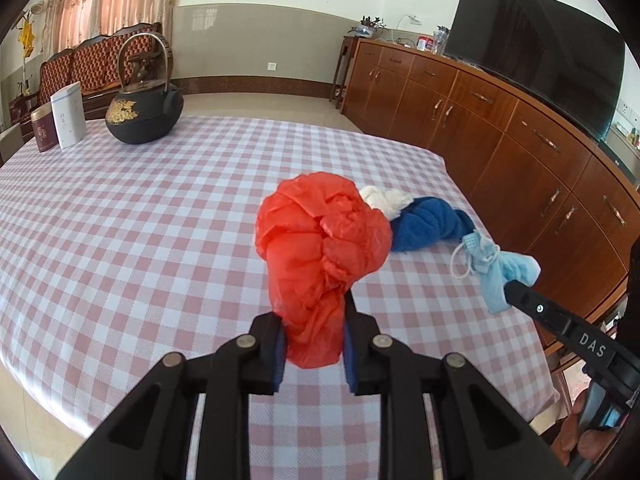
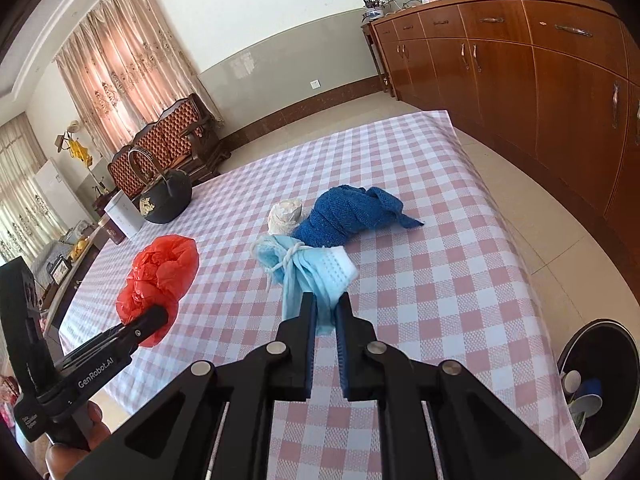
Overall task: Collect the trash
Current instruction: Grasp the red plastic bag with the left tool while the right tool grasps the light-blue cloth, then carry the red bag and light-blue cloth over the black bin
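**Left wrist view: both claws loaded, bin drop comes next**

Left wrist view shows the left claw (image 1: 314,344) clamped on the lower end of a crumpled red plastic bag (image 1: 320,240), its blue pads pressed in from both sides with only the bunched film keeping them apart. The bag's bulk stands up above the checked table (image 1: 140,208) rather than resting flat on it.

In the right wrist view, the right claw (image 2: 325,320) is closed almost completely on the hanging end of a light blue face mask (image 2: 308,268), whose ear loops trail off to the left. Both pieces look lifted or nearly so.

By my reading, the pick-up step is done for these two items and carrying them off is the step in hand. A dark trash bin (image 2: 600,384), already holding some cups, stands on the floor beyond the table's right corner; the next move calls for swinging each claw over its mouth before letting go.

A blue cloth (image 2: 352,212) and a whitish wad (image 2: 284,214) beside it lie on the table, touching each other, not yet collected.
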`<control>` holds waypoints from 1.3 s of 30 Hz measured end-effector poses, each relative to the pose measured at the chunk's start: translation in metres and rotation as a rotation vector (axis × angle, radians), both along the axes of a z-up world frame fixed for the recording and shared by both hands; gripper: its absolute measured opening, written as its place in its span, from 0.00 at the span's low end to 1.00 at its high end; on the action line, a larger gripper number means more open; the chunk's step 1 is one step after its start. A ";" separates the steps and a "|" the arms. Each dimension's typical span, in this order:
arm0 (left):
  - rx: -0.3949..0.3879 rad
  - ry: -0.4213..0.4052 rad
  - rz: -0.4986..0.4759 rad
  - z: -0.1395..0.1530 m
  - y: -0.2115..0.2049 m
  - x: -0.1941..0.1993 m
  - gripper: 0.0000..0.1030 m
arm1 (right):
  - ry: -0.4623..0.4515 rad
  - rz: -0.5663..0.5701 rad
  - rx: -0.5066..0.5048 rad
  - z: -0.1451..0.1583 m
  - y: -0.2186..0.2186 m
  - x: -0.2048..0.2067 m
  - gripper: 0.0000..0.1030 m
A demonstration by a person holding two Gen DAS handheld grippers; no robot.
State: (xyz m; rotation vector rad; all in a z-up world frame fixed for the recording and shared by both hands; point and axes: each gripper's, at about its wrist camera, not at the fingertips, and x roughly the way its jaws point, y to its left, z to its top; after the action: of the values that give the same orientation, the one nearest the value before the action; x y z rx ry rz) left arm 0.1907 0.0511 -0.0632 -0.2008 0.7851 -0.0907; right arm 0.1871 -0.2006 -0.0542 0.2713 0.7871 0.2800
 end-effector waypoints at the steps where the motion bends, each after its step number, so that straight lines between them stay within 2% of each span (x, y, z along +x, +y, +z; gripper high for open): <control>1: -0.002 -0.002 -0.009 0.001 -0.004 -0.003 0.23 | 0.000 -0.006 0.003 0.001 -0.003 -0.004 0.10; 23: -0.006 -0.022 -0.203 0.019 -0.094 -0.053 0.23 | -0.030 -0.155 0.051 0.024 -0.085 -0.093 0.10; 31: -0.012 -0.015 -0.293 0.020 -0.136 -0.057 0.23 | -0.028 -0.240 0.058 0.022 -0.124 -0.115 0.10; 39: -0.017 0.009 -0.399 0.015 -0.182 -0.058 0.23 | 0.002 -0.345 0.081 0.007 -0.171 -0.133 0.10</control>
State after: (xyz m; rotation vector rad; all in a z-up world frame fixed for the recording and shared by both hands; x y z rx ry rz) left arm 0.1327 -0.1308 -0.0477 -0.0580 0.8253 -0.4739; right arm 0.0537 -0.3720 -0.0470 0.4769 0.7182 -0.0139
